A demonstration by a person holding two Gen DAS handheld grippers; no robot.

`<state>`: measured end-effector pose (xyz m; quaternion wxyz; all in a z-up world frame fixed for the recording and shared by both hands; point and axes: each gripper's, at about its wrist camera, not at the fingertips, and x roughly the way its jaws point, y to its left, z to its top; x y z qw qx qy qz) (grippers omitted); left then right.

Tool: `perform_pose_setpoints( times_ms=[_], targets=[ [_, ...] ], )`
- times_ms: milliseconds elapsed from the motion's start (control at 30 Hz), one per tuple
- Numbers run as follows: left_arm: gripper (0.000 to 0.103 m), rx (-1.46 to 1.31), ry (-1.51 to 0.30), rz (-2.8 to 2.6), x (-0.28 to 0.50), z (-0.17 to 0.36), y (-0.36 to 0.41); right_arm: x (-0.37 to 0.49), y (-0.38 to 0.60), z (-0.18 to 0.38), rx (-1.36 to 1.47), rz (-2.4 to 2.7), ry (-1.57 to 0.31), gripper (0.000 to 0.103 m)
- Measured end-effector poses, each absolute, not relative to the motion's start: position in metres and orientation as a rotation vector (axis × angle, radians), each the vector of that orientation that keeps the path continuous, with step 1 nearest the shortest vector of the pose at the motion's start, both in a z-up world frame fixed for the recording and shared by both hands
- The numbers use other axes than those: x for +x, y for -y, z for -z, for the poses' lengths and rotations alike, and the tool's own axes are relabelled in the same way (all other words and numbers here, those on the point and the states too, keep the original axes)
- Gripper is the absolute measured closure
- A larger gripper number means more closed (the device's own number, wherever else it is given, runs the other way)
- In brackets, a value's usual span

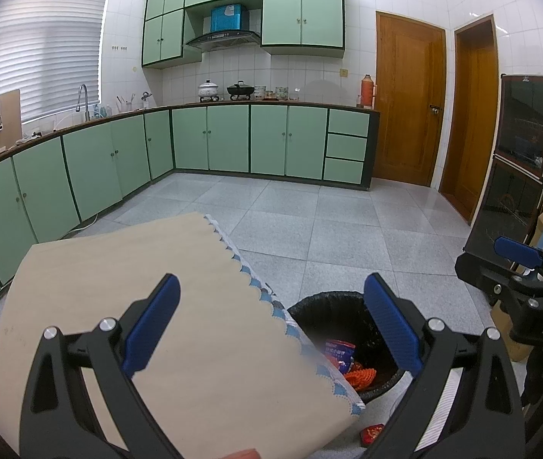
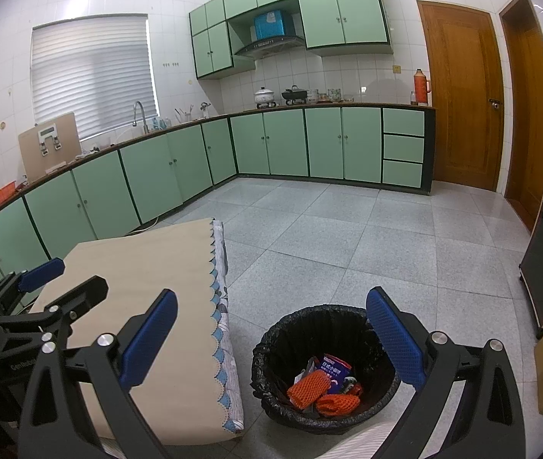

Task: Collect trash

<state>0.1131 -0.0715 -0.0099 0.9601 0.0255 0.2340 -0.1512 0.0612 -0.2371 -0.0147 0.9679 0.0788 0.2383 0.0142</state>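
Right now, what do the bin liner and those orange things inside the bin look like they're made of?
The bin liner looks like thin black plastic film: glossy and crinkled, folded over the rim. The orange pieces look like foam mesh netting, likely fruit sleeves, given the open diamond weave and soft puffy shape. That is a guess from looks alone.

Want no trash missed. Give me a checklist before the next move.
1. Left tool open, nothing held: ok.
2. Right tool open, nothing held: ok.
3. Bin upright, bag in place: ok.
4. Orange nets and blue carton inside the bin: ok.
5. Small red packet on the floor beside the bin: not ok.
6. Table free of trash: ok where visible.
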Motion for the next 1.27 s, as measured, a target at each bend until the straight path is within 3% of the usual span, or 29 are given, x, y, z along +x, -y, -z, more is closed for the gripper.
perform_pose_setpoints(
  times_ms=[1267],
  targets=[
    [0.009,0.048,-0.494,0.312,0.119,0.021,0.069,0.064,0.239,0.026,0.164,-0.025,-0.492,0.006]
  ],
)
